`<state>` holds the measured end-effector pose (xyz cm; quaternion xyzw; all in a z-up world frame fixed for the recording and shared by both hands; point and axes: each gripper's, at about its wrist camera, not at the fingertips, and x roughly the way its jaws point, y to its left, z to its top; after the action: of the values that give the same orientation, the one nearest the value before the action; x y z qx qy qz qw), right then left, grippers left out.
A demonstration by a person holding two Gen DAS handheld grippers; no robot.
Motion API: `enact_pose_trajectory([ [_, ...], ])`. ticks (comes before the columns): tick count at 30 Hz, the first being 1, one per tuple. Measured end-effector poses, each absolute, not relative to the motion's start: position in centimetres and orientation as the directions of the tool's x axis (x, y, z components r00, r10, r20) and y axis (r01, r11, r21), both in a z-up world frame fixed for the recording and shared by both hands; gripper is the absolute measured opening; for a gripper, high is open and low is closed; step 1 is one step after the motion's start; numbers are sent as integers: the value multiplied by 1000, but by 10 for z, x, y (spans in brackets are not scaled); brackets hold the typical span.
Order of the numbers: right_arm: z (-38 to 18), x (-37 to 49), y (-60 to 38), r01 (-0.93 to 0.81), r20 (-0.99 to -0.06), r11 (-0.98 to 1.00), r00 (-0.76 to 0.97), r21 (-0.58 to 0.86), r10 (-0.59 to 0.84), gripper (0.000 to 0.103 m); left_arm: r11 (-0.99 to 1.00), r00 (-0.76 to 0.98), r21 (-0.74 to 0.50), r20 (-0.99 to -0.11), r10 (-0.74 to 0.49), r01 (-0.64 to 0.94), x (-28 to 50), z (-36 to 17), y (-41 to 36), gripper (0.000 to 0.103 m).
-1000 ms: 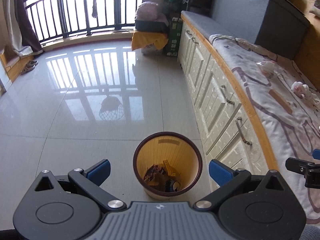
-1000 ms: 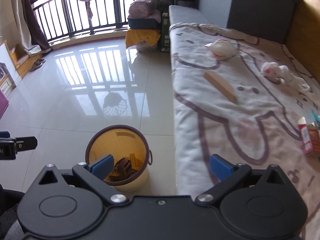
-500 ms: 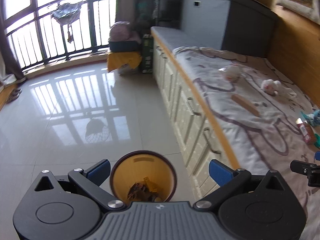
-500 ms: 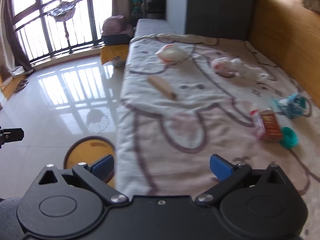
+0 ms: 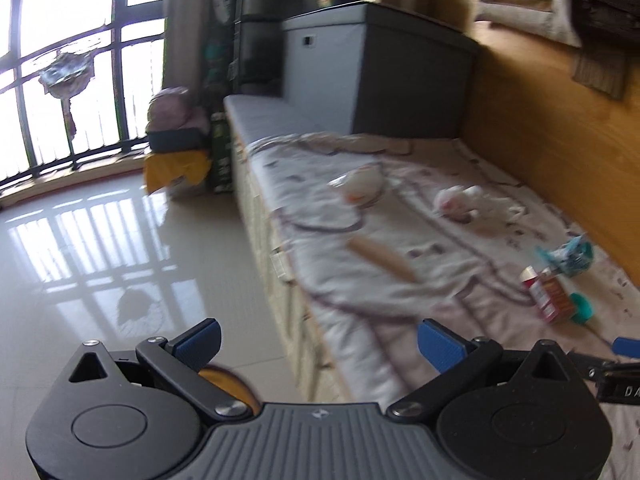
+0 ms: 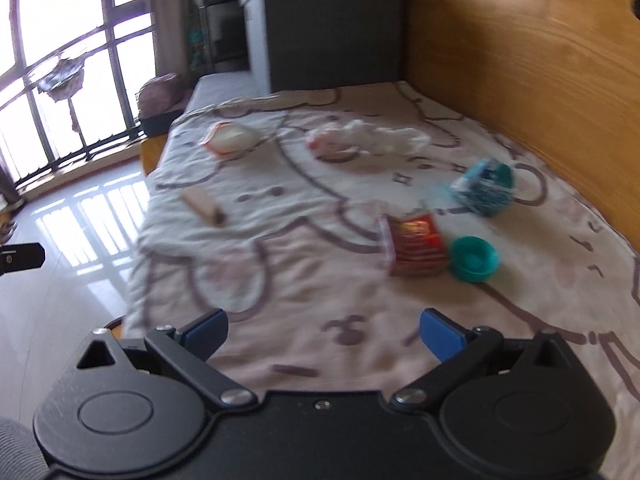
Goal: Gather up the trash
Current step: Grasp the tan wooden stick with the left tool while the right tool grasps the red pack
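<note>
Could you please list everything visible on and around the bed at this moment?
bed cover: one, pale with brown cartoon lines, over the bed
red carton: one, lying mid-bed
teal cap: one, right beside the carton
teal wrapper: one, crumpled, nearer the wooden wall
white tissue: one heap, far part of the bed
white bag: one, white and orange, far left of the bed
wooden stick: one, tan, near the bed's left edge
trash bin: one, yellow, on the floor, mostly hidden
grey box: one, beyond the bed
left gripper: open
right gripper: open
</note>
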<state>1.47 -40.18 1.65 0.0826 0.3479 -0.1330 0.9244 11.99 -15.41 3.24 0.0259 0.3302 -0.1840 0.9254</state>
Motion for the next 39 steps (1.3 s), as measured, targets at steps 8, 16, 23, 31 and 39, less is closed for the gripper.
enact_pose_trajectory([
  [8, 3, 11, -454, 383, -643, 919, 728, 93, -238, 103, 901, 692, -97, -607, -390, 423, 144, 17, -212, 103],
  [16, -17, 19, -482, 379, -600, 920, 761, 103, -247, 103, 878, 635, -248, -613, -470, 410, 178, -5, -247, 103],
  [23, -38, 32, -489, 300, -603, 943, 782, 144, -157, 103, 861, 572, -390, -644, -508, 326, 213, -33, -260, 93],
  [31, -54, 50, -497, 261, -602, 952, 790, 159, -116, 103, 880, 601, -376, -644, -473, 290, 242, -50, -275, 89],
  [39, -56, 74, -509, 242, -586, 957, 803, 157, -107, 102, 873, 646, -367, -590, -485, 320, 270, -53, -283, 87],
])
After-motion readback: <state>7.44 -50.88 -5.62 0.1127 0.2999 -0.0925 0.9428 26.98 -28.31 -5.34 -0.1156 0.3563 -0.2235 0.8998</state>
